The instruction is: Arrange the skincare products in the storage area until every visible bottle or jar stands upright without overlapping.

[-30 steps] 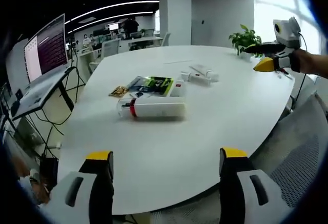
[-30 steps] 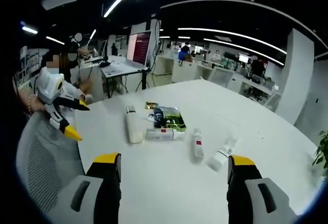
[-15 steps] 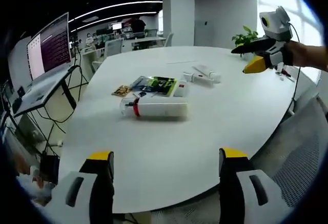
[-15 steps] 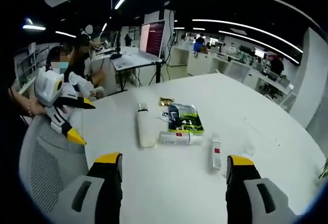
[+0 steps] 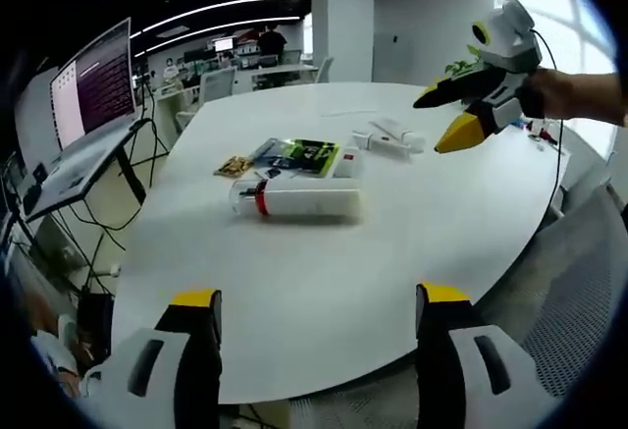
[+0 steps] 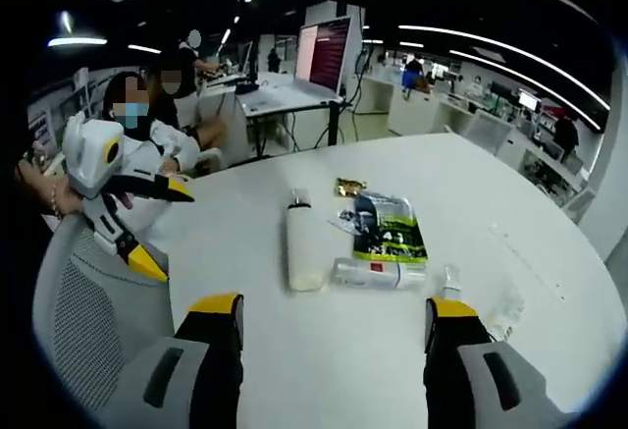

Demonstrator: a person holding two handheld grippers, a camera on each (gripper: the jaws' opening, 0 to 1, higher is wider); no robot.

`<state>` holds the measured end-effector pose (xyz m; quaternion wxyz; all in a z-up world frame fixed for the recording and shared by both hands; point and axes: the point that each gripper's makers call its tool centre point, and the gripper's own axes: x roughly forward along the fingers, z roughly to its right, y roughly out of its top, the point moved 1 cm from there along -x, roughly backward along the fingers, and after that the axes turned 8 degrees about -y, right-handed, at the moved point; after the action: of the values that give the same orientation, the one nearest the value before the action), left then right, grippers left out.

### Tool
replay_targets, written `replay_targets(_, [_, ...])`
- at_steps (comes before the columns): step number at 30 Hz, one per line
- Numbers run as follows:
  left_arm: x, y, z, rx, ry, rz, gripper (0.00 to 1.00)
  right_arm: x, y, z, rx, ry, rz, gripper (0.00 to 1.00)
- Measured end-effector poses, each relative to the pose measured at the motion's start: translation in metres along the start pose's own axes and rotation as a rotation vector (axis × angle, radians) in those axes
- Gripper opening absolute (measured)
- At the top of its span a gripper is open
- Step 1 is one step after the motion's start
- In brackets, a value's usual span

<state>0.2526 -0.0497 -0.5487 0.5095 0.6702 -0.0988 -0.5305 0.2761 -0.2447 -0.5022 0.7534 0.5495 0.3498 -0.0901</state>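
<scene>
A large white bottle (image 5: 294, 199) with a red band and clear cap lies on its side on the white table (image 5: 324, 272); it also appears as the white bottle (image 6: 302, 248). Beyond it lie a green packet (image 5: 299, 157), a small white tube (image 5: 343, 165) and two small white bottles (image 5: 388, 138), all flat. In the right gripper view the green packet (image 6: 388, 229) and tube (image 6: 378, 274) lie side by side, with a small bottle (image 6: 449, 281) by my right jaw. My left gripper (image 5: 319, 303) stands open at the near table edge. My right gripper (image 5: 433, 124) hovers open near the small bottles.
A small brown sachet (image 5: 233, 166) lies left of the packet. A monitor (image 5: 93, 95) on a stand is to the left, a plant (image 5: 459, 60) at the far right. A mesh chair (image 6: 83, 321) and seated people (image 6: 147, 134) are by the table edge.
My right gripper has swung inward over the table toward the small bottles, bringing the large bottle and packet closer in its view. The left gripper has barely moved. All products lie as before.
</scene>
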Motion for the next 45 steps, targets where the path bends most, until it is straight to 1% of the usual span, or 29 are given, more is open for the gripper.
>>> replay_targets(6, [0.0,-0.002,0.0,-0.001,0.0,-0.012,0.73,0.01,0.001,-0.003,-0.016,0.019,-0.012,0.8])
replay_targets(12, [0.0,-0.004,0.001,0.0,-0.008,-0.024,0.74,0.015,0.005,-0.006,-0.018,0.029,-0.012,0.78])
replay_targets(24, [0.0,-0.006,0.0,-0.005,-0.002,-0.032,0.72,0.028,-0.001,-0.008,-0.025,0.047,-0.04,0.75])
replay_targets(34, [0.0,-0.007,-0.001,-0.01,-0.001,-0.039,0.71,0.039,0.002,-0.013,-0.026,0.071,-0.044,0.72])
replay_targets(40, [0.0,-0.008,-0.001,-0.011,0.001,-0.044,0.71,0.05,0.004,-0.019,-0.039,0.088,-0.048,0.71])
replay_targets(45, [-0.001,-0.006,0.0,-0.011,0.006,-0.041,0.7,0.056,0.006,-0.021,-0.045,0.099,-0.057,0.7])
